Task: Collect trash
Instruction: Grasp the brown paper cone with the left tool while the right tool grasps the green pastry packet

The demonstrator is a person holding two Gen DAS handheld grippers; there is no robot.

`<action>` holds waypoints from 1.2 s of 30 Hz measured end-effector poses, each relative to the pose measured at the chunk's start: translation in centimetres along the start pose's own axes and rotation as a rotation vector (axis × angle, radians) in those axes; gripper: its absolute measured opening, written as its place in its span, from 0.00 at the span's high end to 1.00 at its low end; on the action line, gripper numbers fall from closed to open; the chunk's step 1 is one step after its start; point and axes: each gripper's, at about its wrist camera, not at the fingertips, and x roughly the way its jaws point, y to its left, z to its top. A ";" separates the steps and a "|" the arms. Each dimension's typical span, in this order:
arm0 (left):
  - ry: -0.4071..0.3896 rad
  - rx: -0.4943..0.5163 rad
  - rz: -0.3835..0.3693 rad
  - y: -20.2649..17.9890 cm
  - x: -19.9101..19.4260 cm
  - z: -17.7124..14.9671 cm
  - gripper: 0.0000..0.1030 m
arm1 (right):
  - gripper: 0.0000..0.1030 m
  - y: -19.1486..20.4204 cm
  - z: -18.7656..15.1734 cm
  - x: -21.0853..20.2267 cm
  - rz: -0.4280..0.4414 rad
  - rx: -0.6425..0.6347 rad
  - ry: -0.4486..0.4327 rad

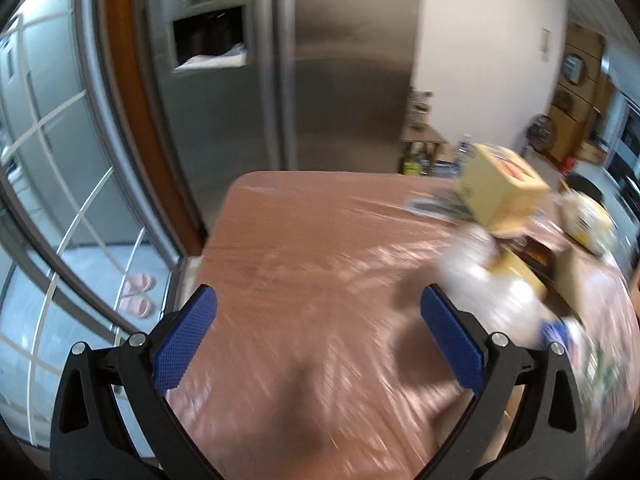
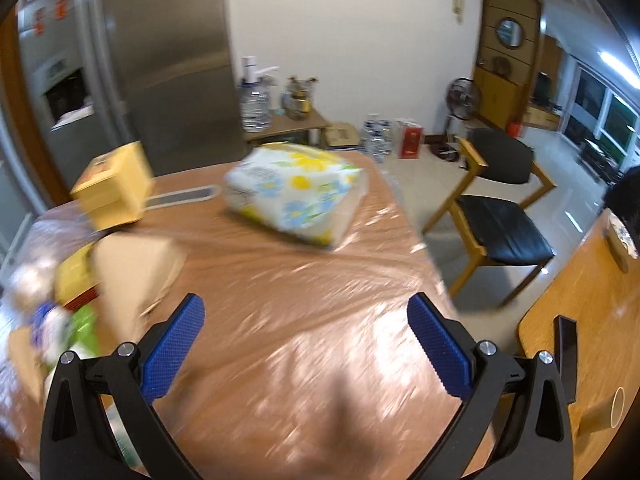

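Seemingly nothing's collected: both grippers, left (image 1: 318, 344) and right (image 2: 306, 344), gape empty; trash (image 2: 60, 300) litters the counter (image 2: 280, 280).

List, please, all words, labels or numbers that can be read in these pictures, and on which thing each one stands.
No text can be read.
Yellow box: red printing, blurred.
Floral tissue pack: small print on its end, blurred.
Fridge: red stickers, too small.
Red carton: marks too small.
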 end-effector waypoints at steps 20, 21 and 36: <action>0.142 0.219 -0.144 -10.9 -1.2 -6.8 0.01 | 0.04 11.5 -8.1 -0.6 0.176 -0.206 0.147; 0.150 0.215 -0.143 -11.0 -0.8 -7.0 0.01 | 0.04 11.6 -8.3 -0.4 0.173 -0.210 0.154; 0.229 0.203 -0.155 -10.8 1.8 -8.0 0.09 | 0.20 11.2 -8.7 1.6 0.165 -0.227 0.188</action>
